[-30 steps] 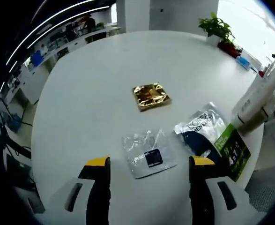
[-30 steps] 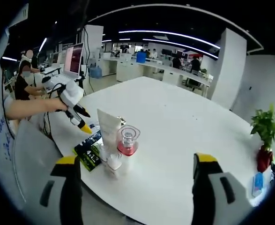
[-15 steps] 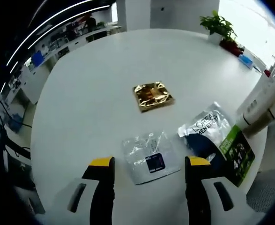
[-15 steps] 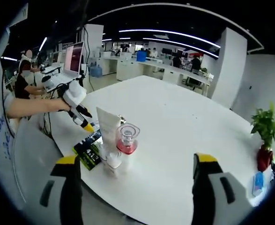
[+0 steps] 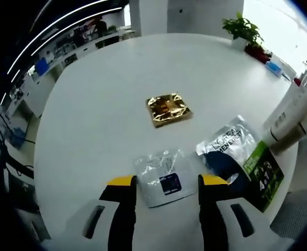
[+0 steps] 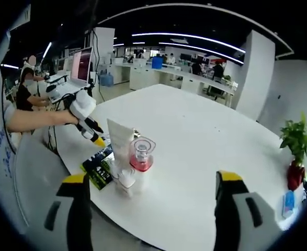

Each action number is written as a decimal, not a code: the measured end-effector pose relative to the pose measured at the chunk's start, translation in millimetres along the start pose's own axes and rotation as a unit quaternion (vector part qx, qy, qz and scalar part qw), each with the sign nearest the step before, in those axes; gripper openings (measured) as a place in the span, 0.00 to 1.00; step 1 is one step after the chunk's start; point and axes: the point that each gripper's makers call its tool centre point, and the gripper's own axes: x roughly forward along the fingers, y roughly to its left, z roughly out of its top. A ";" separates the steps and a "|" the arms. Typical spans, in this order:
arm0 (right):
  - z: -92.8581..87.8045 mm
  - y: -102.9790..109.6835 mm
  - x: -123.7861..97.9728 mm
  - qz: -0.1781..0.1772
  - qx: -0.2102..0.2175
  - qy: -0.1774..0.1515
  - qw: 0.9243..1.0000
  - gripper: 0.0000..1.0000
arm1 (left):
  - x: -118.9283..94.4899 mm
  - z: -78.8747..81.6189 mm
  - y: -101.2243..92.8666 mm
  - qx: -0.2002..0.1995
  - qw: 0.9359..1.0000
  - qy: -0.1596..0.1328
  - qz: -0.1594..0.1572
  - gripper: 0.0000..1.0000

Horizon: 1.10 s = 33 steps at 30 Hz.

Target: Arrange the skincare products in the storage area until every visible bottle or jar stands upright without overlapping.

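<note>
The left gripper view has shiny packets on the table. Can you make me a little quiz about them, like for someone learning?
1. True or false: the gold packet lies flat on the white table.
2. Which packet lies nearest the left hand-held gripper tips? A) the gold packet B) the clear packet with a dark square C) the dark and green sachet
3. Fill in: in the right gripper view, the clear bottle holds ____ liquid.

Key: 1 true; 2 B; 3 red.
</note>
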 end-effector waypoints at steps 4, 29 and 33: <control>-1.0 0.6 0.3 0.001 -0.002 0.001 1.000 1.00 | 0.1 0.3 -0.6 0.000 1.000 0.001 0.000 0.38; -2.8 3.0 1.3 0.003 -0.009 0.005 1.000 1.00 | -8.0 -6.5 -8.0 0.061 0.998 0.017 -0.006 0.38; -1.6 3.9 2.2 0.005 -0.011 0.005 1.000 1.00 | -9.9 -9.7 -11.9 0.070 0.997 0.023 -0.015 0.37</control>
